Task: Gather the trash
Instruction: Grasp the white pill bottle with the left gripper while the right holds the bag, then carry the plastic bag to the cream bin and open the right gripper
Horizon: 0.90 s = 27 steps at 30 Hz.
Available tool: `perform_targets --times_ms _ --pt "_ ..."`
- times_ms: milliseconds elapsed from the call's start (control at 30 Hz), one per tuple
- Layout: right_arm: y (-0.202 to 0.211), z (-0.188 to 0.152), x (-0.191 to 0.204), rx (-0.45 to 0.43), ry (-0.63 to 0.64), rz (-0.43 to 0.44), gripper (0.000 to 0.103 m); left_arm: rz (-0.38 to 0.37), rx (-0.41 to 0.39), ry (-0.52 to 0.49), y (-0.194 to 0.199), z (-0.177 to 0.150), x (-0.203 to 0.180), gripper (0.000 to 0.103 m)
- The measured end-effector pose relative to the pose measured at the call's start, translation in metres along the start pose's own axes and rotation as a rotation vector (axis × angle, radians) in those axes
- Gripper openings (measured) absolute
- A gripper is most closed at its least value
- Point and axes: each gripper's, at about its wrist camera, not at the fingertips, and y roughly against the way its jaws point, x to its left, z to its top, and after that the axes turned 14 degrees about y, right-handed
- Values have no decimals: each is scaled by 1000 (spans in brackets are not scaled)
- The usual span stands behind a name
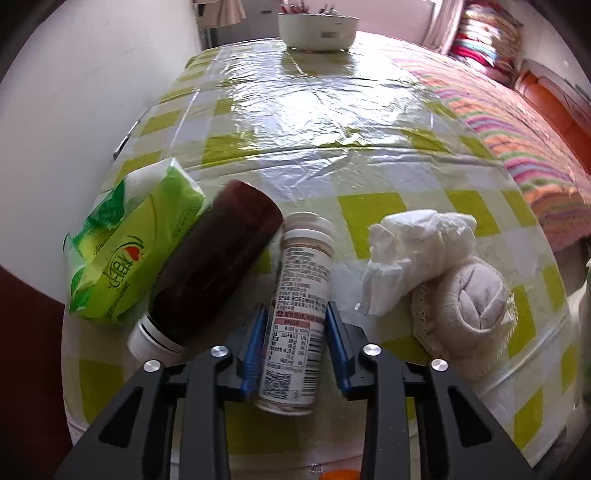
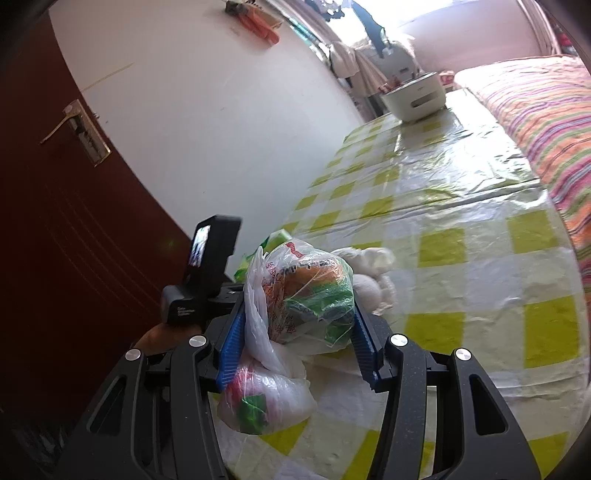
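Note:
My left gripper is shut on a white labelled bottle, its blue pads pressed on both sides of the body, cap pointing away. A dark brown bottle with a white cap lies just left of it, leaning on a green tissue pack. A crumpled white tissue and a cream lace-trimmed cloth lie to the right. My right gripper is shut on a clear plastic bag of colourful wrappers, with a second bag lump hanging below. The left gripper's camera block shows beside it.
The table wears a yellow-green checked cloth under shiny plastic. A white pot stands at its far end. A striped bedspread runs along the right. A white wall and a dark red door are on the left.

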Motion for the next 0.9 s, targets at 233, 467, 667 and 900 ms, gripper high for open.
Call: perform_targets --times_ms 233,467,667,900 --pt "23 5 -11 -59 -6 -54 50 -47 -96 87 30 -4 8 28" --pt "40 4 -20 -90 -12 -96 50 -100 -180 74 61 -21 -8 28" --pt "58 2 -25 -117 5 -155 50 -151 -198 19 76 -39 -33 28" --pt "80 -3 -32 -148 1 -204 50 -239 -207 -44 95 -60 -71 28"
